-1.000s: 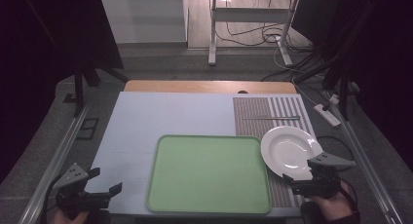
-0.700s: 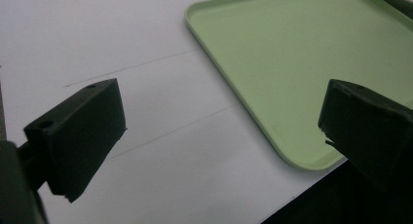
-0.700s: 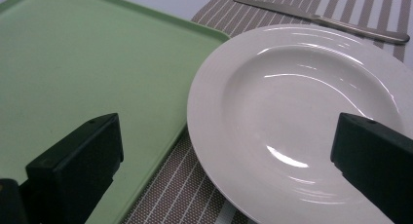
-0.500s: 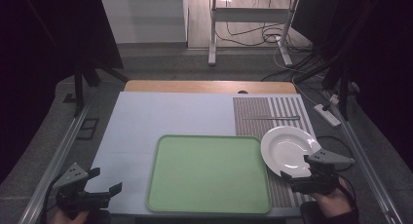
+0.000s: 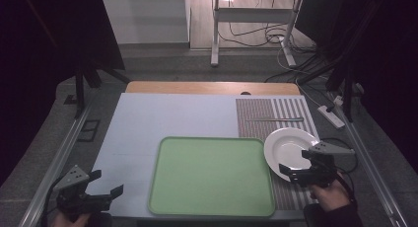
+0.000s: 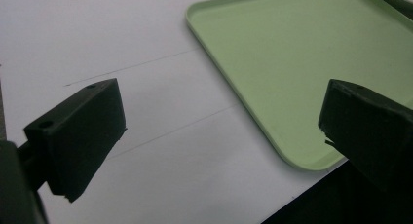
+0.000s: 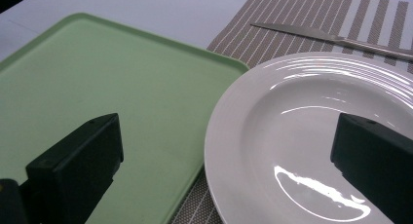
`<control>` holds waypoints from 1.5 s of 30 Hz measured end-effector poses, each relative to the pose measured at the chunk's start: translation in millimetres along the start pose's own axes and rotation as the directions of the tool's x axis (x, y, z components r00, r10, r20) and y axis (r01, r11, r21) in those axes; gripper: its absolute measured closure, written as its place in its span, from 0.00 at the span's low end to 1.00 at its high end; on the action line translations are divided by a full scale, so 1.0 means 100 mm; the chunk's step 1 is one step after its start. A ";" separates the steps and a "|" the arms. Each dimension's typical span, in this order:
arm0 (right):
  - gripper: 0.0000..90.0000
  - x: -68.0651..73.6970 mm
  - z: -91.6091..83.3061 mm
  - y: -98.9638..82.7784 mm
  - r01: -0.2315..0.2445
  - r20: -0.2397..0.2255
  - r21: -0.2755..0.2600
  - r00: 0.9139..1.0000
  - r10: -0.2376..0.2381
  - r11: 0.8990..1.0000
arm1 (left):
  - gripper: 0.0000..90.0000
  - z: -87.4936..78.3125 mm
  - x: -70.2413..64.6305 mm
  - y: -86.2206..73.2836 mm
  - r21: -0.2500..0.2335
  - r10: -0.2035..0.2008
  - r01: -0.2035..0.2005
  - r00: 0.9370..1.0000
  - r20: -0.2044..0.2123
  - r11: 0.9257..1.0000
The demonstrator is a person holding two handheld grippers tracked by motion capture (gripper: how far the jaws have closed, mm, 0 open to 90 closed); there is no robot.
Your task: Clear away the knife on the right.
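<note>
The white plate [image 5: 291,153], lying on the striped mat [image 5: 276,113] just right of the green tray [image 5: 212,175], is approached by the nearer right gripper [image 5: 300,170], jaws wide apart w/ nothing held, while the left gripper [image 5: 101,195], also spread & empty, is kept well apart at the counter's [image 5: 172,113] near-left corner.

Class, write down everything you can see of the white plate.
The plate is round, white and glossy, like glazed ceramic, with a broad ridged rim and a shallow well that looks empty. It lies flat on the striped mat, its left edge close to the green tray. A knife lies apart behind it. The right tool hangs open over its near edge.
</note>
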State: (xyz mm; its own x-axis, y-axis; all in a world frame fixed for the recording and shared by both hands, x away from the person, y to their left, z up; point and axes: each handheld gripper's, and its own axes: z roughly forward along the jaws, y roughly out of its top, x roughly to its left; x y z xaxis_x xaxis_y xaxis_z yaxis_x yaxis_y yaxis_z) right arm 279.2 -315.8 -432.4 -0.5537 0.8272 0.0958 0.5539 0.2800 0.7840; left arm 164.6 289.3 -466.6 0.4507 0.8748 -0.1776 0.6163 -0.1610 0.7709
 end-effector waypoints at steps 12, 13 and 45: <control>0.00 -0.08 0.21 0.12 0.018 0.003 0.065 1.000 -0.019 0.998 | 0.04 0.00 0.00 0.00 0.002 -0.002 0.002 1.000 0.000 1.000; 0.00 -0.09 0.24 0.13 0.014 0.000 0.062 1.000 -0.014 0.998 | 0.04 0.00 0.00 0.00 0.002 -0.003 0.003 1.000 0.000 1.000; 0.00 -0.41 0.73 0.37 0.034 0.084 0.121 0.996 -0.044 0.992 | 0.04 0.01 0.00 0.00 0.007 -0.003 0.003 1.000 -0.003 1.000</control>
State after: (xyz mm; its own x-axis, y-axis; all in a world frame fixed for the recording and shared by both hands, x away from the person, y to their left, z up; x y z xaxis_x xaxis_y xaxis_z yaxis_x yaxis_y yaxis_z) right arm 367.7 -304.1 -451.8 -0.5236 0.8519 0.0097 0.6062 0.3646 0.7069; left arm 165.4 288.8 -466.9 0.4469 0.8767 -0.1780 0.6218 -0.1614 0.7663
